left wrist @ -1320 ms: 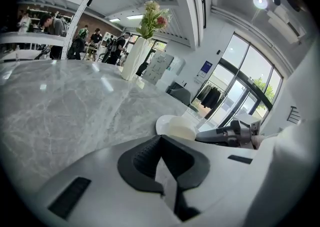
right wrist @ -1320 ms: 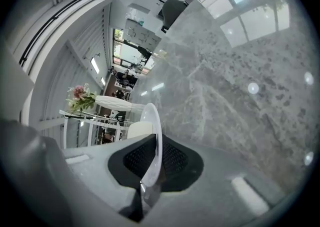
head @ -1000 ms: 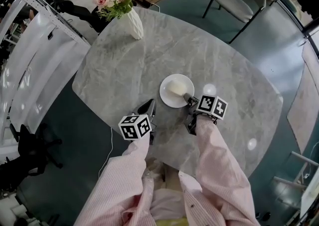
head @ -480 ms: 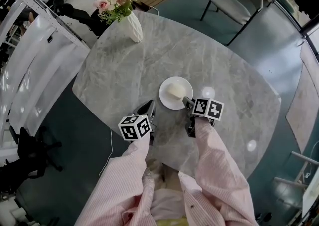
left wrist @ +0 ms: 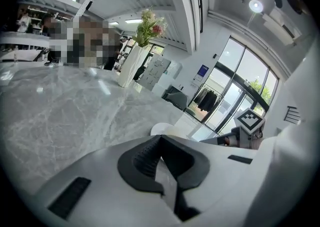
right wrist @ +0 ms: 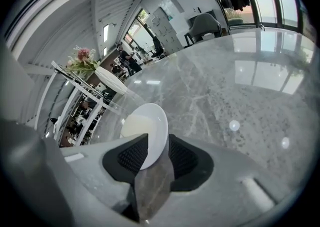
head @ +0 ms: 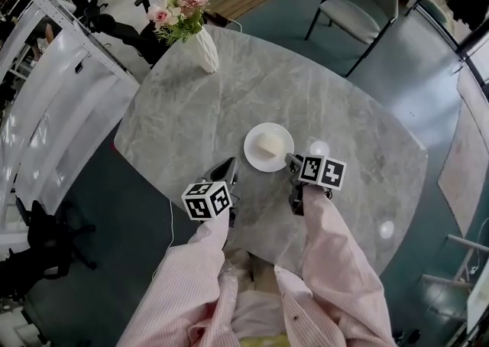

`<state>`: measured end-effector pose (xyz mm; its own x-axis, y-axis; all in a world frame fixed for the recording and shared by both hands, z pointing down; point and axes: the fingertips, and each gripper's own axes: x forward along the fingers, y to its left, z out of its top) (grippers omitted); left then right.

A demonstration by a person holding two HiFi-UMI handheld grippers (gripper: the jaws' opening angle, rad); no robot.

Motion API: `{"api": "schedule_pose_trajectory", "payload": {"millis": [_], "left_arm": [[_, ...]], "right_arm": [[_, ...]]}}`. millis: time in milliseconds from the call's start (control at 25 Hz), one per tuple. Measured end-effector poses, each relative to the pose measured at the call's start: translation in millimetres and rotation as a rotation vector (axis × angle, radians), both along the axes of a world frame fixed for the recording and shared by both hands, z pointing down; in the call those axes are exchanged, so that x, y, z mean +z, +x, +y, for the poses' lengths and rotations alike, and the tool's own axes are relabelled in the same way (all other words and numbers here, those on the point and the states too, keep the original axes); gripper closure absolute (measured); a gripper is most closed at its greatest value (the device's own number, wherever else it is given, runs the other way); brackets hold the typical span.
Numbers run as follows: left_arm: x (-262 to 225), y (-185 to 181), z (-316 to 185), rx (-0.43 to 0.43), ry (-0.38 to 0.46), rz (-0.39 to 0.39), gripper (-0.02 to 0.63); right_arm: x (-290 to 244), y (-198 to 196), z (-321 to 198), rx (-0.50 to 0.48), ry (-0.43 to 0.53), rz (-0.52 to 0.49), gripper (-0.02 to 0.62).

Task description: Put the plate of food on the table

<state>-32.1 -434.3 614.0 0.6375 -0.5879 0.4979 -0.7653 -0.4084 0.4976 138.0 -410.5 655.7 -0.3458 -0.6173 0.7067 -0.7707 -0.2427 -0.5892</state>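
A white plate [head: 281, 133] with a pale block of food [head: 266, 143] rests flat on the grey marble table [head: 328, 93]. My right gripper [head: 290, 160] is at the plate's near right rim. In the right gripper view the plate [right wrist: 152, 118] and its food [right wrist: 132, 126] lie straight ahead. The rim still reaches in between the jaws of the right gripper [right wrist: 157, 142], which are opening and do not press on it. My left gripper [head: 229, 167] hovers left of the plate, shut on nothing. From the left gripper [left wrist: 159, 140] the plate [left wrist: 165, 128] shows just beyond the fingertips.
A white vase of pink flowers [head: 205, 38] stands at the table's far left edge. A grey armchair [head: 359, 1] sits beyond the table at the back right. Dark office chairs [head: 114, 21] are at the back left. The table's near edge runs just under my grippers.
The right gripper's jaws have spread apart at the plate's rim and the gripper has eased back slightly toward me. The plate stays on the table. The left gripper has hardly moved.
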Motion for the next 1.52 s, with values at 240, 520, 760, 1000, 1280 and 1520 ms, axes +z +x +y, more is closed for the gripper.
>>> {"api": "schedule_pose_trajectory", "payload": {"millis": [240, 520, 760, 1000, 1280, 1520], "left_arm": [[-22.8, 2.2, 4.8, 0.045, 0.069, -0.011, 0.609], [-48.9, 2.6, 14.2, 0.088, 0.15, -0.006, 0.609], [-76.3, 3.2, 21.2, 0.122, 0.238, 0.001, 0.609], [-109.4, 3.8, 26.7, 0.162, 0.351, 0.029, 0.609], [-153.0, -8.7, 29.1, 0.142, 0.479, 0.039, 0.609], [-170.8, -18.8, 33.2, 0.121, 0.539, 0.044, 0.609]], "right_arm": [[-21.9, 0.0, 7.4, -0.045, 0.076, 0.069, 0.496], [-65.7, -10.9, 13.9, -0.102, 0.26, 0.11, 0.568], [-107.9, -11.3, 26.2, -0.117, 0.421, 0.099, 0.588], [-146.8, -8.2, 39.1, -0.081, 0.568, 0.06, 0.589], [-186.4, -9.7, 54.8, -0.077, 0.704, 0.097, 0.591], [-205.2, -10.2, 63.0, -0.059, 0.783, 0.11, 0.591]]}}
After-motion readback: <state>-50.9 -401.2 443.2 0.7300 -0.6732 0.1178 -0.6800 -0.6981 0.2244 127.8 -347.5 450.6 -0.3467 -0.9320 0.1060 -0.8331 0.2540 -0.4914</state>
